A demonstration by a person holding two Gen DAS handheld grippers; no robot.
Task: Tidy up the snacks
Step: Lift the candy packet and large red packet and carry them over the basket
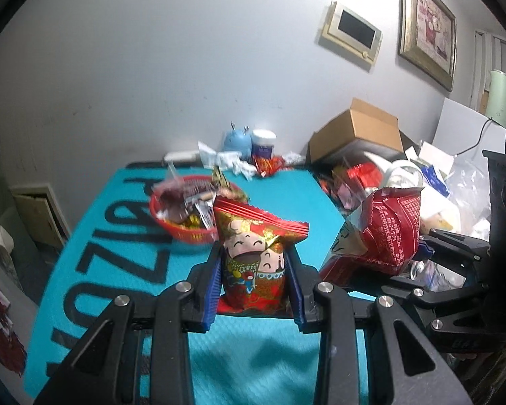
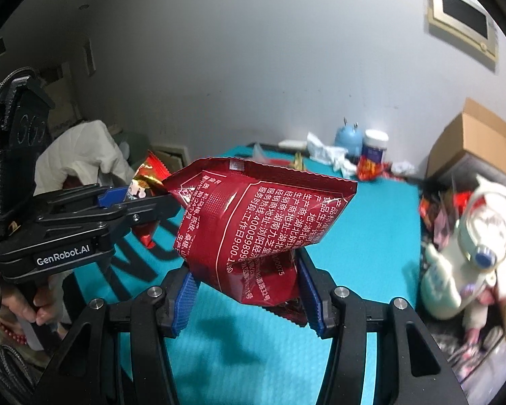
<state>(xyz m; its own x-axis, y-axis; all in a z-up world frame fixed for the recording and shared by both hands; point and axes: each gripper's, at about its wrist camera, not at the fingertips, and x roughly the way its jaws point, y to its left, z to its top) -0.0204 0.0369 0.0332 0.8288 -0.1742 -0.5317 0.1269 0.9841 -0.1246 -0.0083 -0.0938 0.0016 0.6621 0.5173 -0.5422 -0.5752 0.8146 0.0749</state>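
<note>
My left gripper (image 1: 253, 253) is shut on a red and gold snack packet with cartoon faces (image 1: 253, 253), held above the teal mat (image 1: 118, 253). Just beyond it sits a red basket (image 1: 185, 233) filled with wrapped snacks. My right gripper (image 2: 244, 270) is shut on a dark red snack bag with white print (image 2: 253, 226), held above the mat. The right gripper and its bag (image 1: 384, 233) show at the right of the left wrist view. The left gripper (image 2: 131, 199) and its packet (image 2: 145, 179) show at the left of the right wrist view.
A blue toy (image 1: 236, 138), a white-lidded jar (image 1: 263, 141) and loose wrappers (image 1: 270, 165) lie at the mat's far edge by the wall. A cardboard box (image 1: 357, 135) and a cluttered pile stand to the right. An astronaut figure (image 2: 472, 246) stands at the right.
</note>
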